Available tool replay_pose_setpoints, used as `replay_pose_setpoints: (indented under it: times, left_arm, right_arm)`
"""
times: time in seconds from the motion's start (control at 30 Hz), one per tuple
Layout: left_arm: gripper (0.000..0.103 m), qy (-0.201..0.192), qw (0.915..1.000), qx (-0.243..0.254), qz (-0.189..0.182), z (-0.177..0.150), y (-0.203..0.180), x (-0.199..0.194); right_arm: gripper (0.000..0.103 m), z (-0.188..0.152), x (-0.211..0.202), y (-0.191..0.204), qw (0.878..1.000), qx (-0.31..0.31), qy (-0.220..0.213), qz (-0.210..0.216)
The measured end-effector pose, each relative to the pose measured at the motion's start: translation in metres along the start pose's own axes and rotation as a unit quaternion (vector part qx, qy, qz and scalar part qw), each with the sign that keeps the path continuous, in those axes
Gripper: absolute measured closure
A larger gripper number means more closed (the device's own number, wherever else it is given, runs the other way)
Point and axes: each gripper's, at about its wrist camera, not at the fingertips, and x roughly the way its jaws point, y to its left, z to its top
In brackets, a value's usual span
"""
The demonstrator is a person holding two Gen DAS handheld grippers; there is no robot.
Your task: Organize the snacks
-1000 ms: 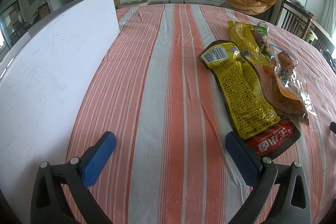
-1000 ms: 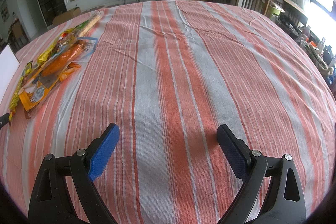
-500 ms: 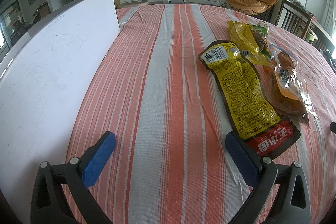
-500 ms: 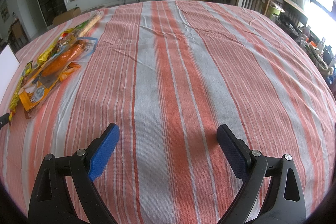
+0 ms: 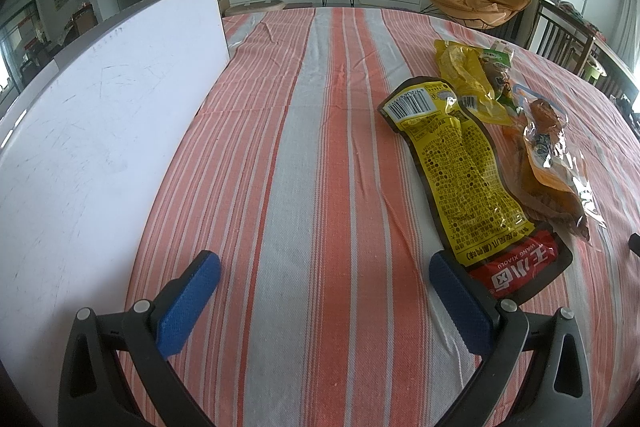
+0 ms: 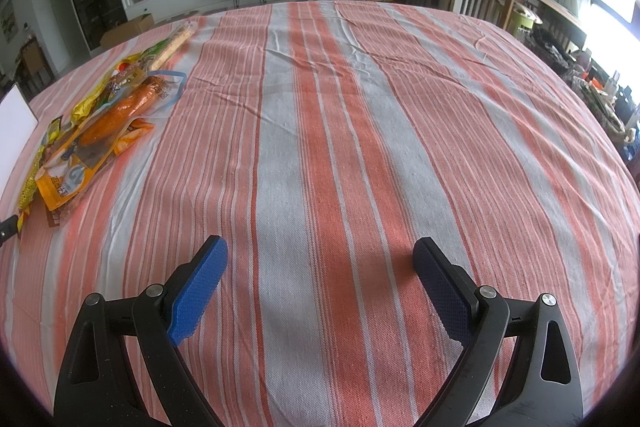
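Left wrist view shows the left gripper low over a striped tablecloth, its blue-padded fingers spread wide with nothing between them. The snacks lie in a loose overlapping heap to its right: a long yellow snack packet with a barcode and a red end, a crumpled yellow wrapper beyond it, and a clear-and-orange pouch partly on top. The red end of the long packet sits just beside the right-hand finger but outside the gap.

Right wrist view has the right gripper, fingers likewise wide apart and empty, facing bare cloth, with the heap well off to its left; a pale stick-shaped snack lies at the heap's far end.

By the look of it, no sorting has begun and this is the approach before a first pick. The long packet is nearest the left gripper, so a likely next move is to shift right, straddle its red end and pinch the thin film flat against the cloth.

A tall white board stands along the left side of the table; whether it belongs to a container cannot be told. Overlapping packets may drag one another, and flat, slippery film gives little edge to catch.
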Motion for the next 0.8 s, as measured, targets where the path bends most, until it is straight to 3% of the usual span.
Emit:
replay_pose_setpoints:
  times: [0.8]
  left_arm:
    - [0.000, 0.000, 1.0000, 0.000, 0.000, 0.0002, 0.0008, -0.0005]
  right_arm:
    - [0.007, -0.0014, -0.0006, -0.0008, 1.000, 0.000, 0.000, 0.000]
